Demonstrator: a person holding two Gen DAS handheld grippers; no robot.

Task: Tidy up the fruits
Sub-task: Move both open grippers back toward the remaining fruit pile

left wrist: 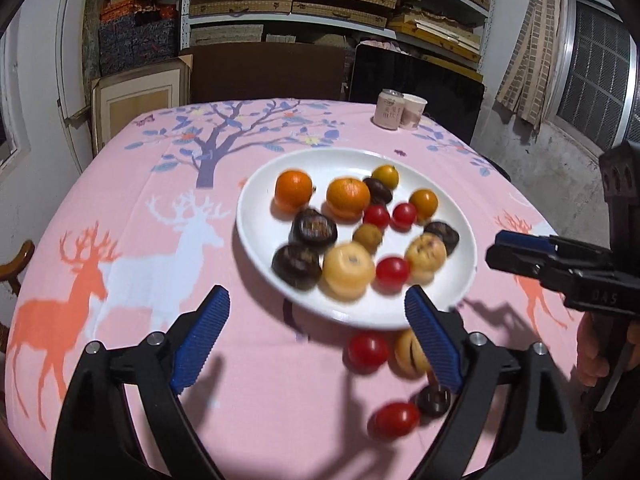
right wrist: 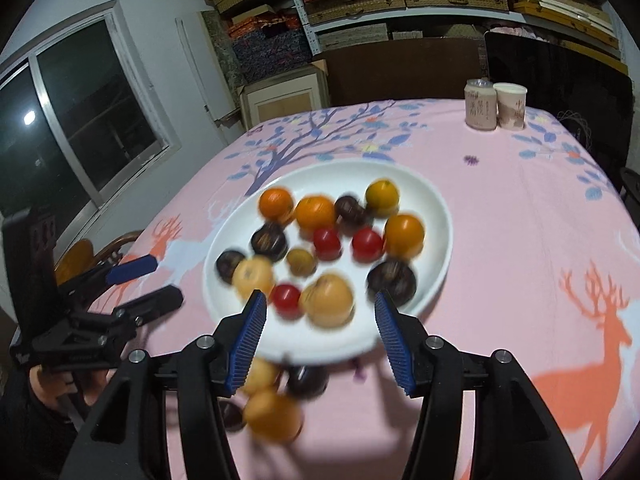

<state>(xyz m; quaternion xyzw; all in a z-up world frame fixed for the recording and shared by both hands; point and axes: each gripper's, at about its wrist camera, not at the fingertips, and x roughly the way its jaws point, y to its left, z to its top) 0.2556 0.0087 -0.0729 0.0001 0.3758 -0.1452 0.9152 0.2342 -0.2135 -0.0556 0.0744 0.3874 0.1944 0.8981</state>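
While both ribbed blue-padded grippers, left gripper (left wrist: pixel 316 332) and right gripper (right wrist: pixel 320 334), gape empty over the glossy round plate (left wrist: pixel 256 216), only the left view catches two loose cherry tomatoes (left wrist: pixel 367 351).

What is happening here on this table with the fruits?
A person holds a gripper in each hand and is sorting fruit onto a white plate on a pink tablecloth. The plate already holds oranges, red tomatoes and dark fruits. The left gripper and the right gripper both stand open and hold nothing. A few pieces, such as a red tomato, lie on the cloth in front of the plate.
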